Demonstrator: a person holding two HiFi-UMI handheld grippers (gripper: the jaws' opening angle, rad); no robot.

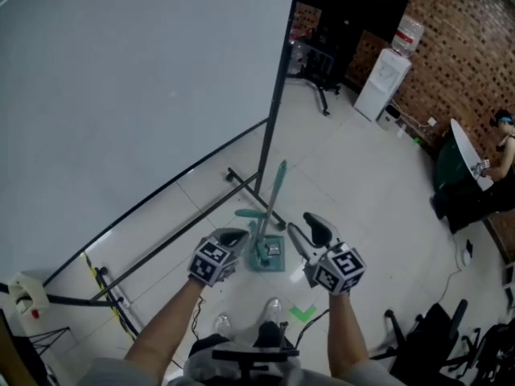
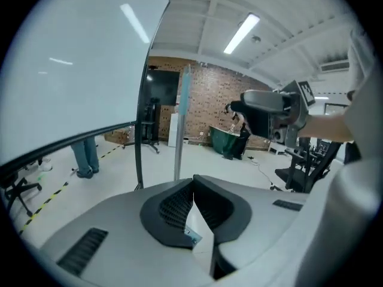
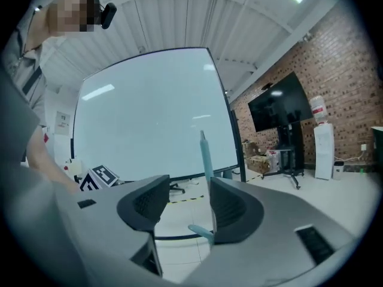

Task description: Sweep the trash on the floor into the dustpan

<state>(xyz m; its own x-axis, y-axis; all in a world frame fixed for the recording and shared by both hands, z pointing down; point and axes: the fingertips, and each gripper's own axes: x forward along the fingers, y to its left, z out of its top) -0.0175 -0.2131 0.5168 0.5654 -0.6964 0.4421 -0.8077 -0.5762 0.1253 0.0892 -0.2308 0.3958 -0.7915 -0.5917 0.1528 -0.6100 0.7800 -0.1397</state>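
Note:
A teal dustpan (image 1: 268, 257) stands on the pale floor just in front of my feet, its long handle (image 1: 277, 193) rising upright. A short teal piece (image 1: 248, 213) sticks out sideways beside the handle. My left gripper (image 1: 233, 236) hovers left of the pan with its jaws shut and empty; the left gripper view shows its tips (image 2: 192, 188) meeting, with the handle (image 2: 181, 124) beyond them. My right gripper (image 1: 308, 230) is to the right of the pan and open. In the right gripper view the handle (image 3: 206, 157) shows beyond the gap (image 3: 185, 205), untouched.
A big whiteboard (image 1: 145, 87) on a black wheeled stand (image 1: 265, 159) fills the left. A green mark (image 1: 303, 314) lies by my shoes. A water dispenser (image 1: 381, 83) stands far off, black office chairs (image 1: 426, 336) at lower right, and a seated person (image 1: 503, 147) at a table.

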